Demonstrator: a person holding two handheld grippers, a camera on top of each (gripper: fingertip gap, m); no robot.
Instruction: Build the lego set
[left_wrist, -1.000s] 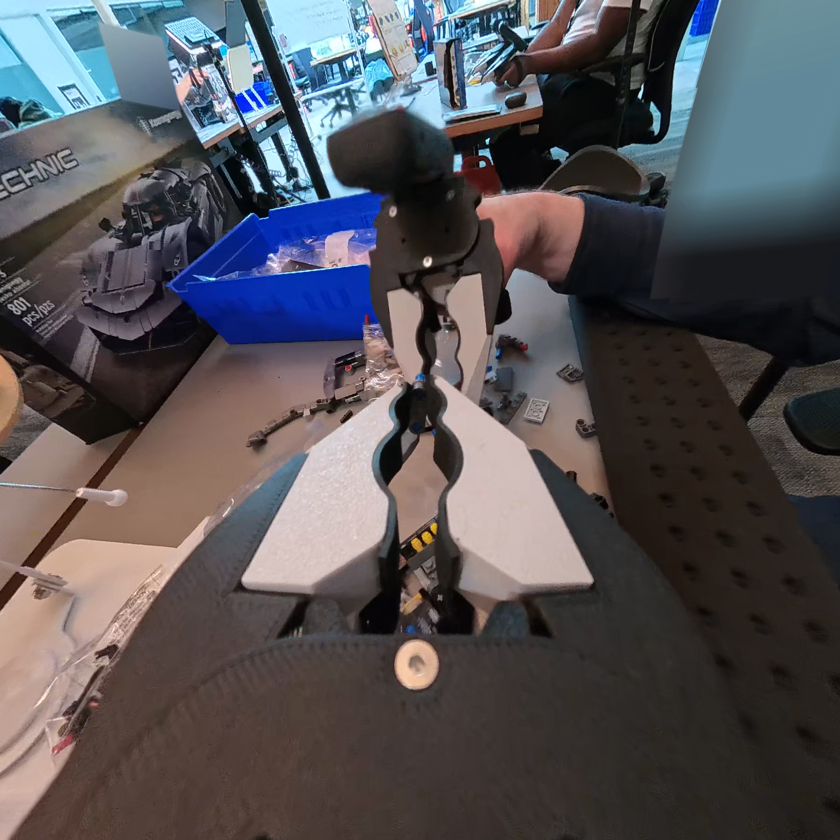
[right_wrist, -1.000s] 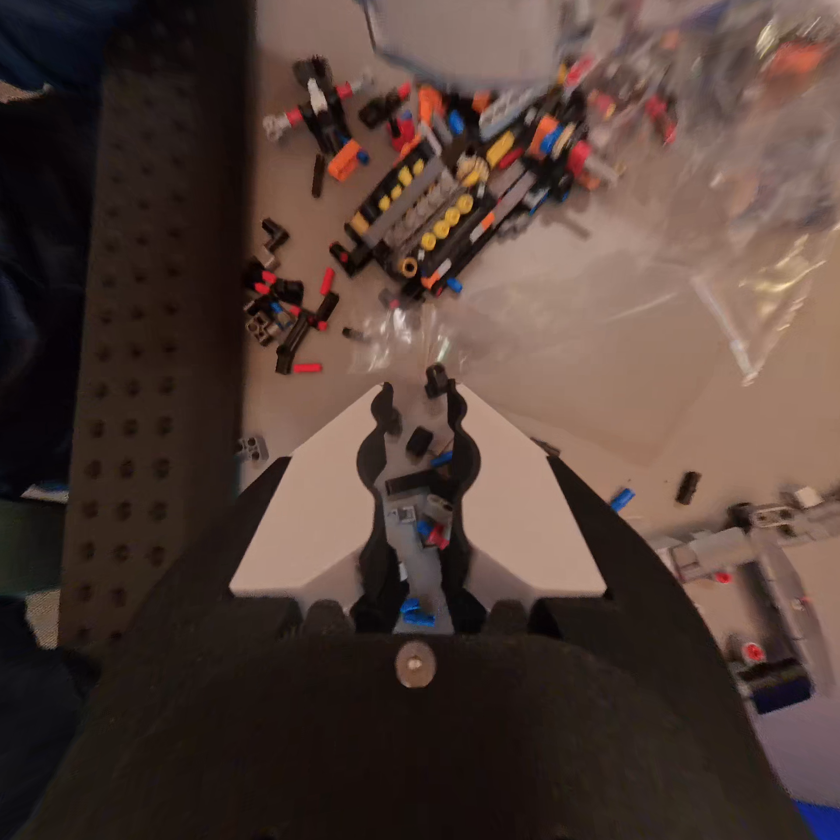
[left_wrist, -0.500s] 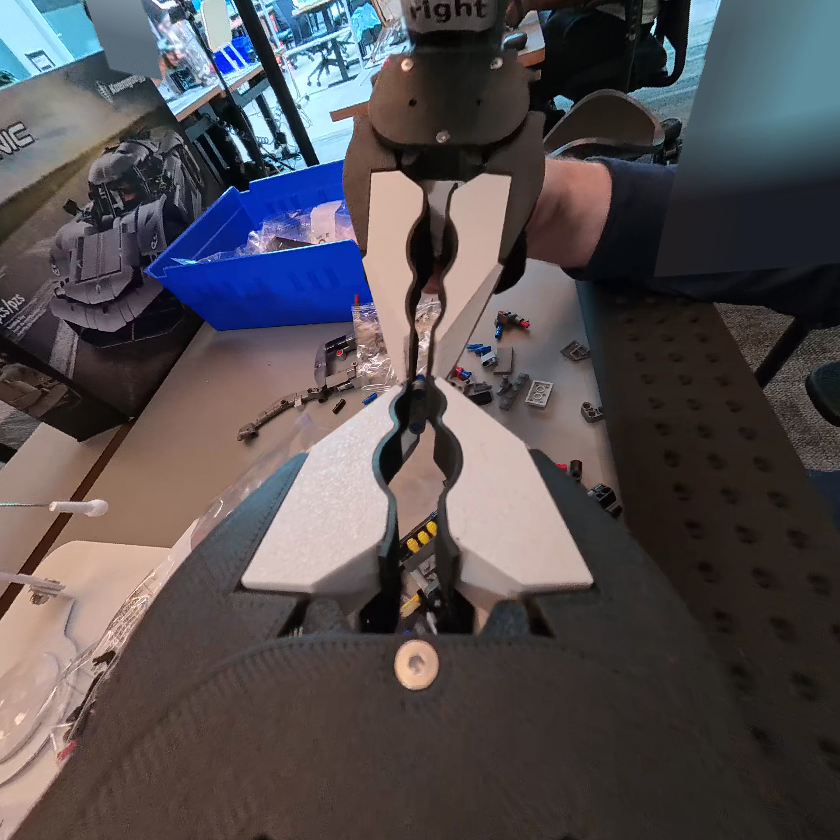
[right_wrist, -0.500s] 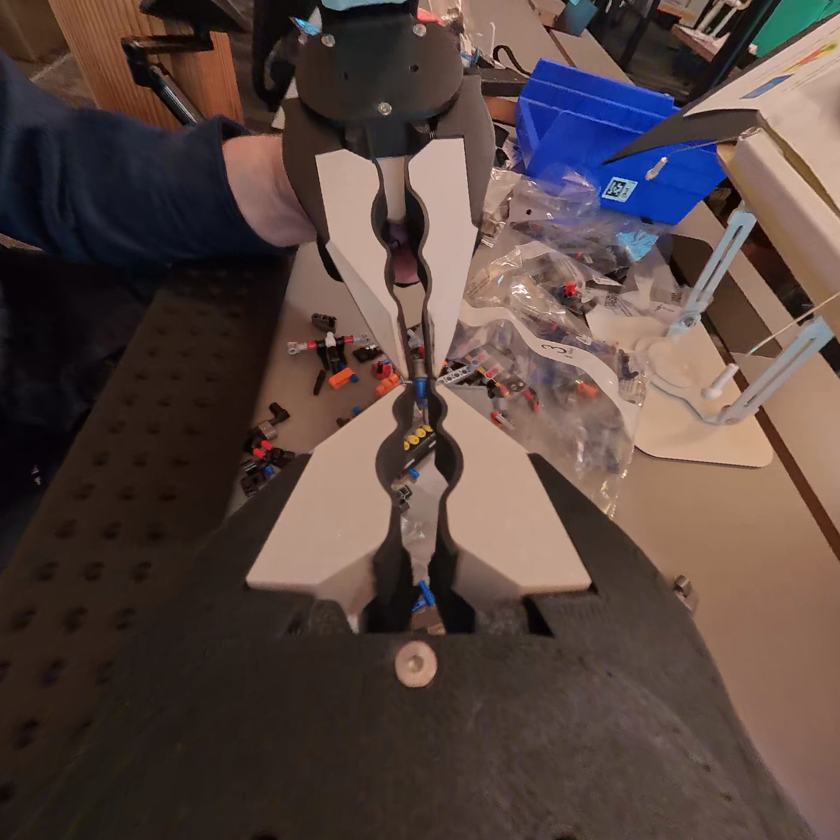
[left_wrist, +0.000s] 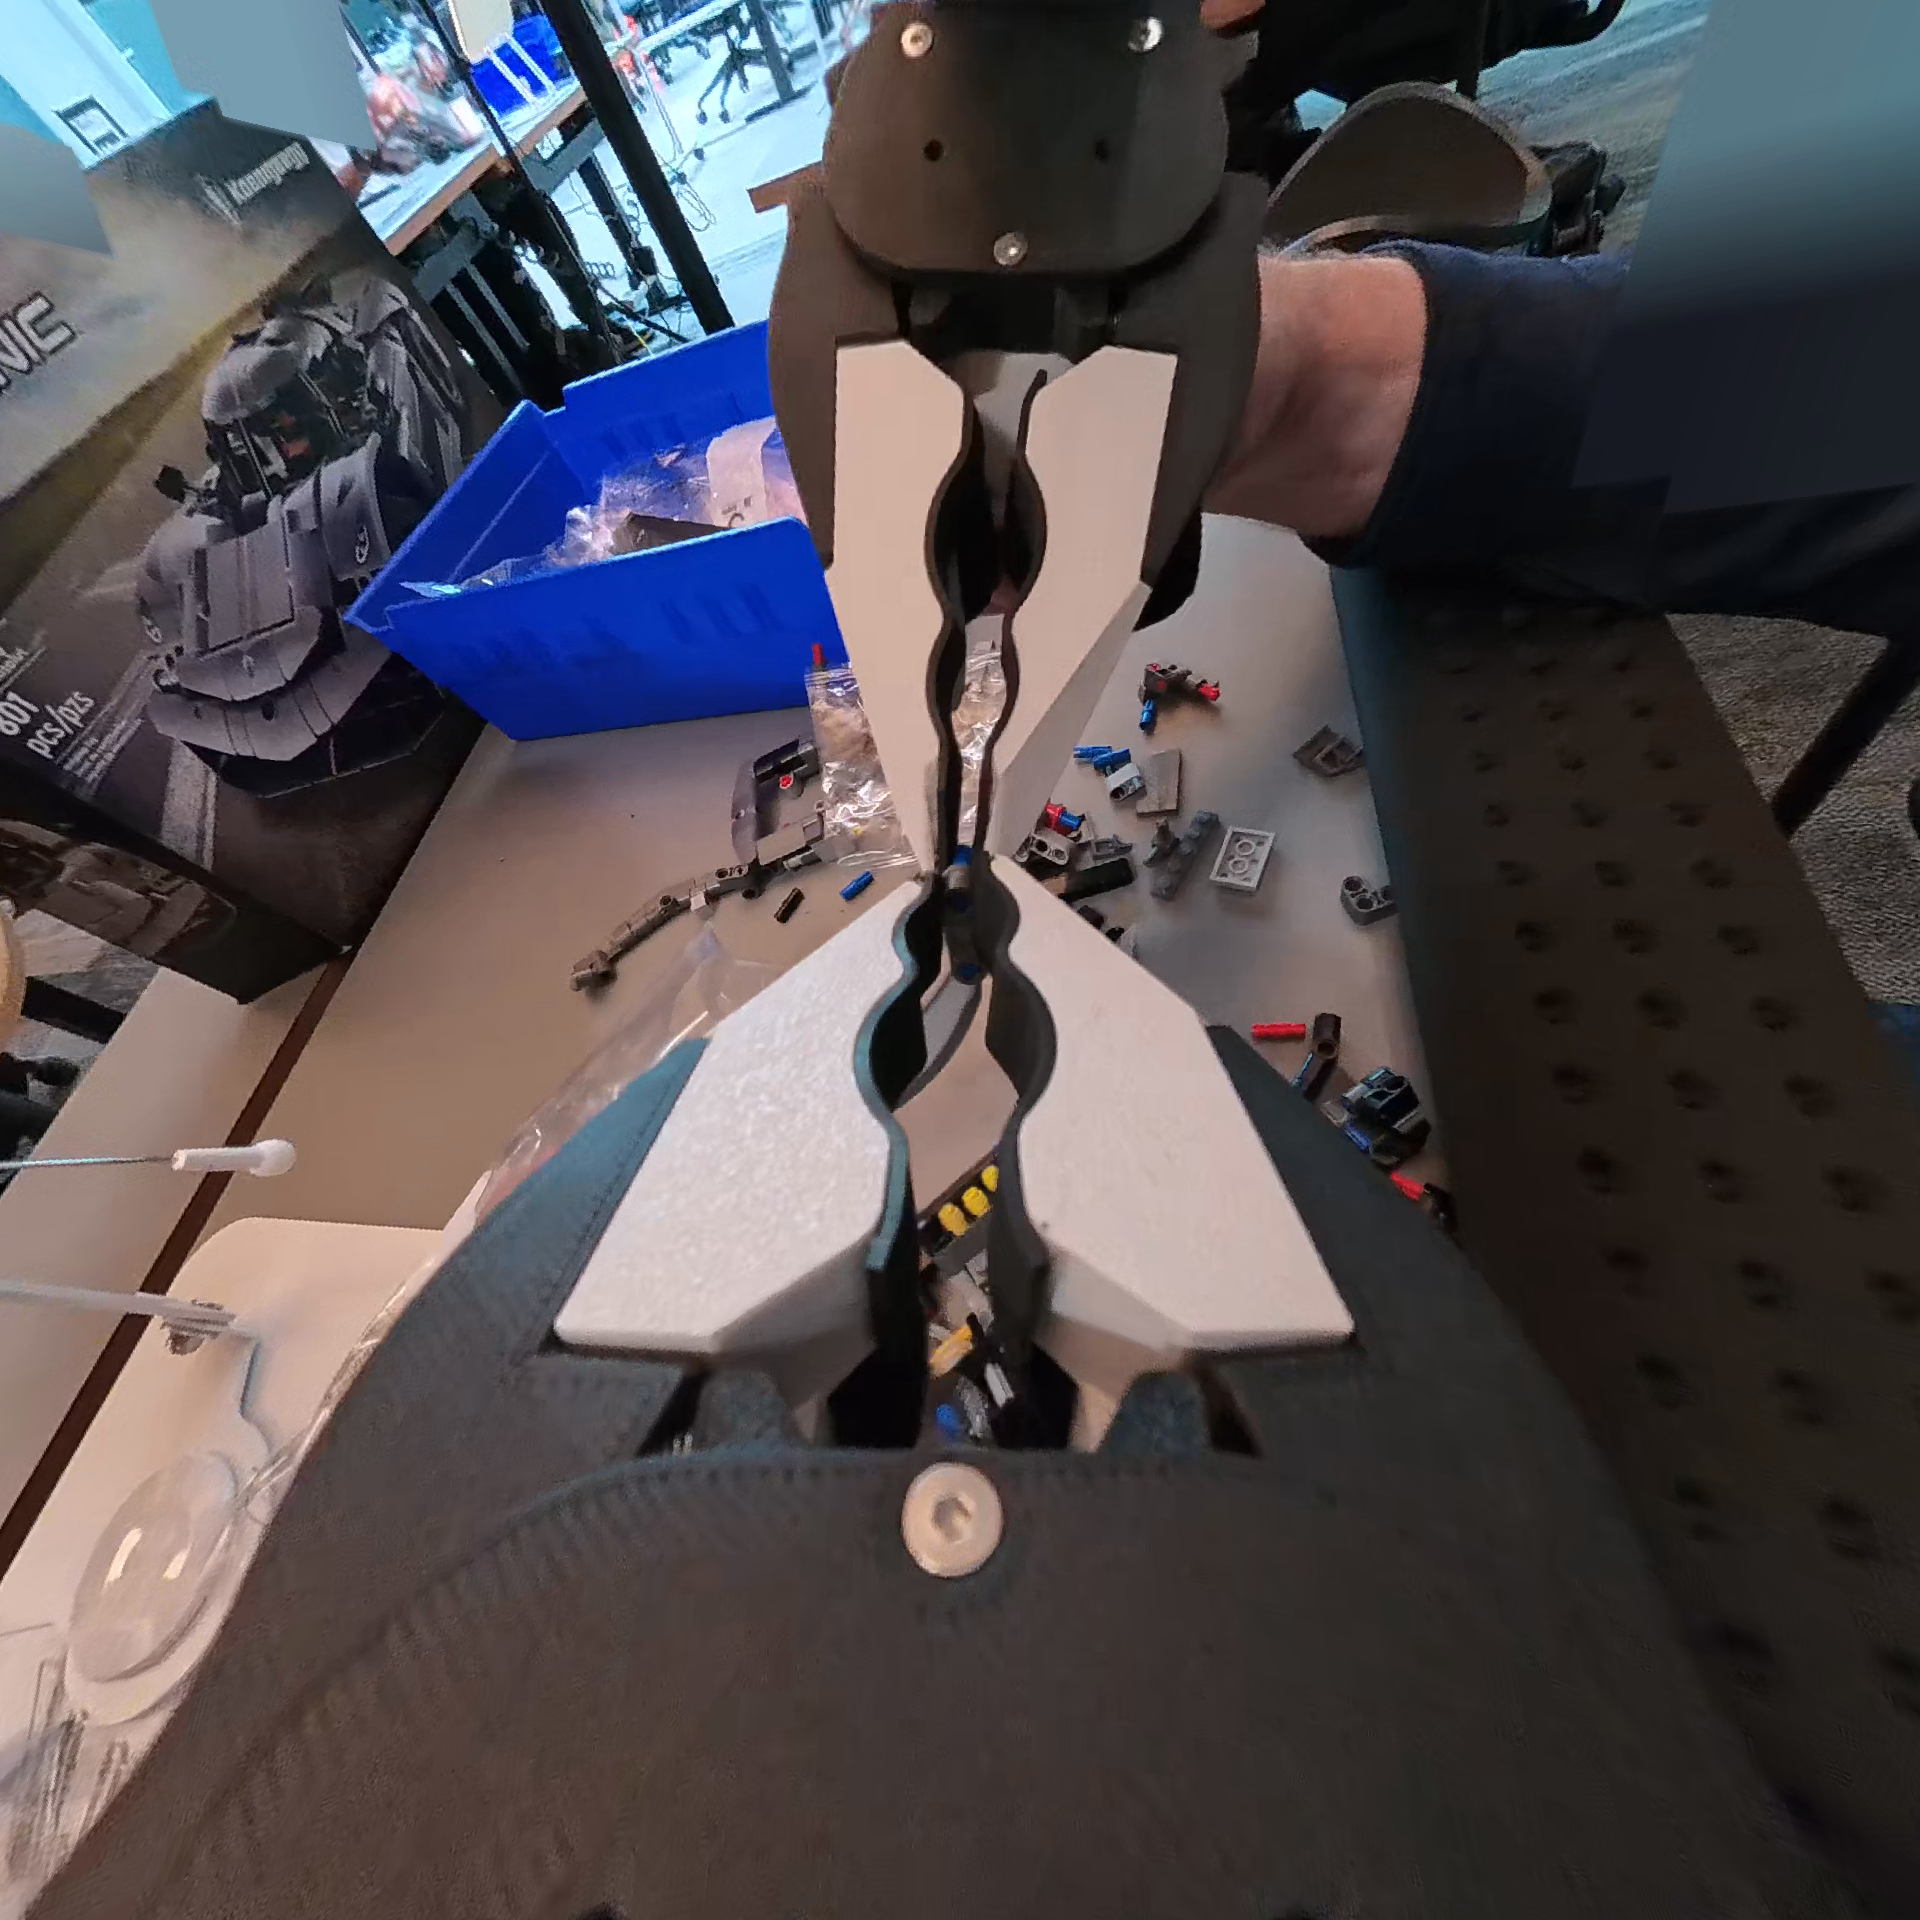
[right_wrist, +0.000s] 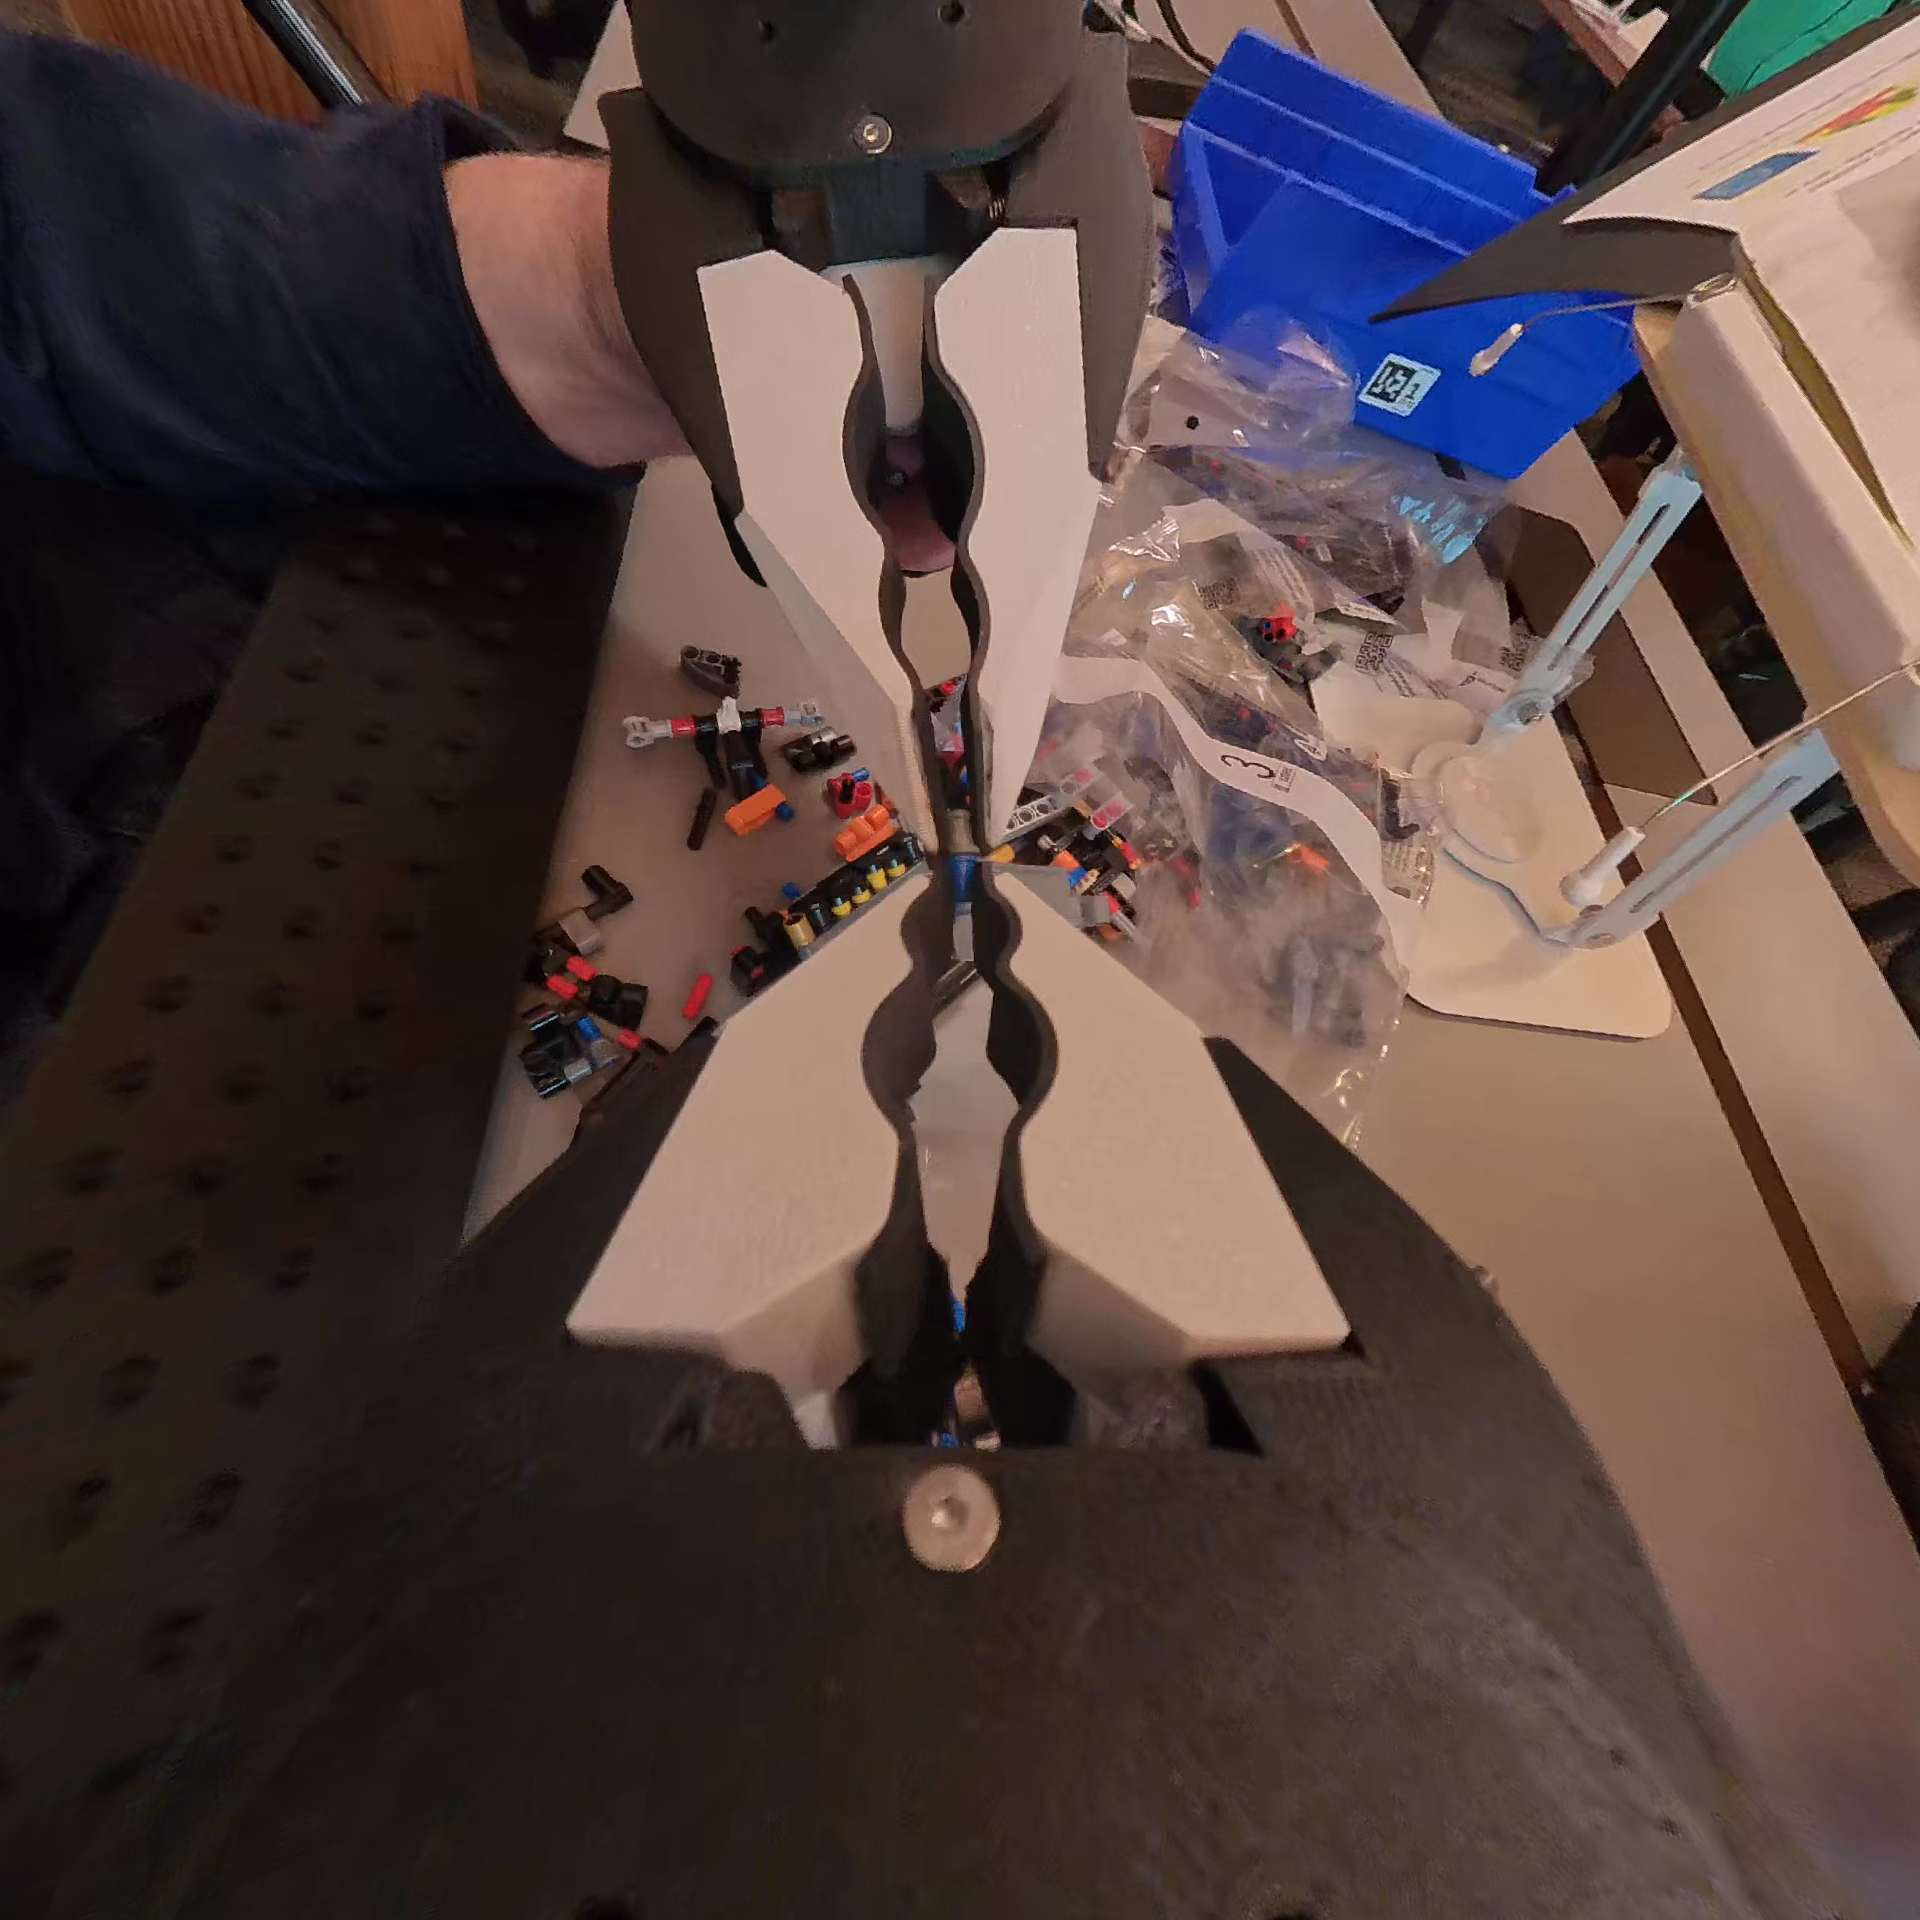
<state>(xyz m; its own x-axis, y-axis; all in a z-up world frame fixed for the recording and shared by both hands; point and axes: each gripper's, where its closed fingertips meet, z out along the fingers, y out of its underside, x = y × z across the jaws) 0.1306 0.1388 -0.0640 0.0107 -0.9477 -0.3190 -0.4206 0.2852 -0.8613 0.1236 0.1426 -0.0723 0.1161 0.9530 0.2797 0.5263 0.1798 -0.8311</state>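
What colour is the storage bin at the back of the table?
The plastic storage bin is bright blue, clearest in the left wrist view.

Far side of the worktop (left_wrist: 436, 997): blue bin (left_wrist: 623, 613) holding clear bags. Beside it, toward the worktop's end, a white stand (right_wrist: 1538, 966) with thin arms on a flat base. Along the near edge, a black perforated board (right_wrist: 312, 831). Beyond the worktop, desks and office chairs, blurred.

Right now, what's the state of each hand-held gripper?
Left hand-held gripper: closed on a small blue-and-grey Lego pin.
Right hand-held gripper: closed on the other end of the same pin, tip to tip.
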